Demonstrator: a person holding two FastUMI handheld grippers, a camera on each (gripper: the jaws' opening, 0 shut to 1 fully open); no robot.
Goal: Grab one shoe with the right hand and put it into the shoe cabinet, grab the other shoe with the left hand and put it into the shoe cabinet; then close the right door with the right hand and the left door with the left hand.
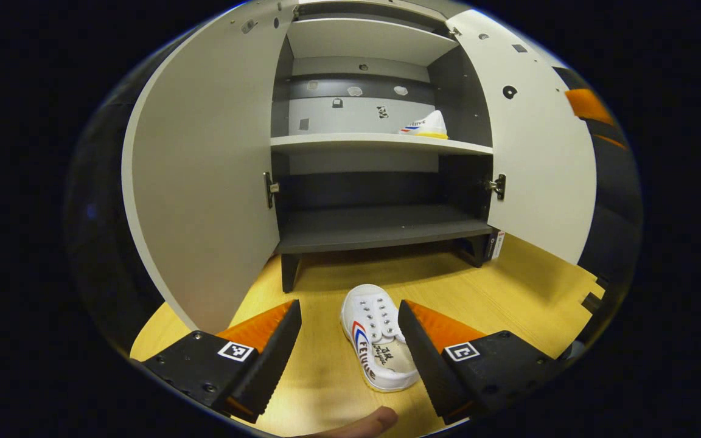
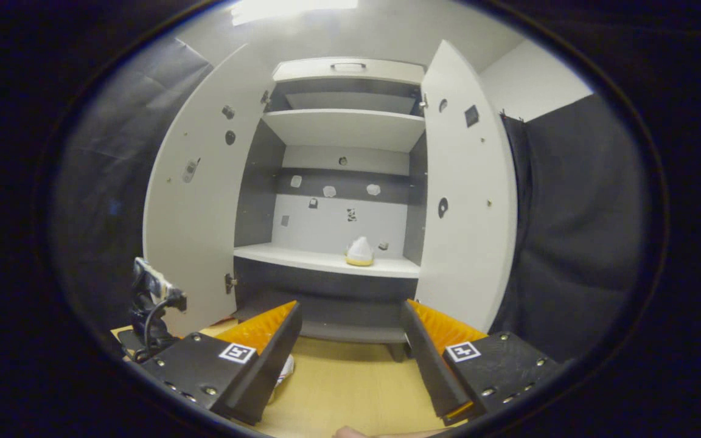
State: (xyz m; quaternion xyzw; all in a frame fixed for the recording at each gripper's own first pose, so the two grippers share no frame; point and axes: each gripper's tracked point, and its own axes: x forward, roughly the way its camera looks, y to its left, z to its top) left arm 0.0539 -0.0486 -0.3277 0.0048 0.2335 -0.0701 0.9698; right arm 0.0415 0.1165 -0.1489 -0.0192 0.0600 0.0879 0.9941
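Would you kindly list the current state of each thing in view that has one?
Left door: open.
Right door: open.
Shoe on shelf: inside the cabinet, upright.
Shoe on floor: outside the cabinet, ungrasped.
Left gripper: open.
Right gripper: open, empty.

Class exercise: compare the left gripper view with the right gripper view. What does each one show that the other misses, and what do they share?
Left gripper view alone: the laces and striped side of the floor shoe, lying between the open left hand-held gripper fingers, and the cabinet's dark bottom shelf.

Right gripper view alone: the ceiling light and the open right hand-held gripper.

Both: the cabinet with both doors open and one shoe on the white shelf.
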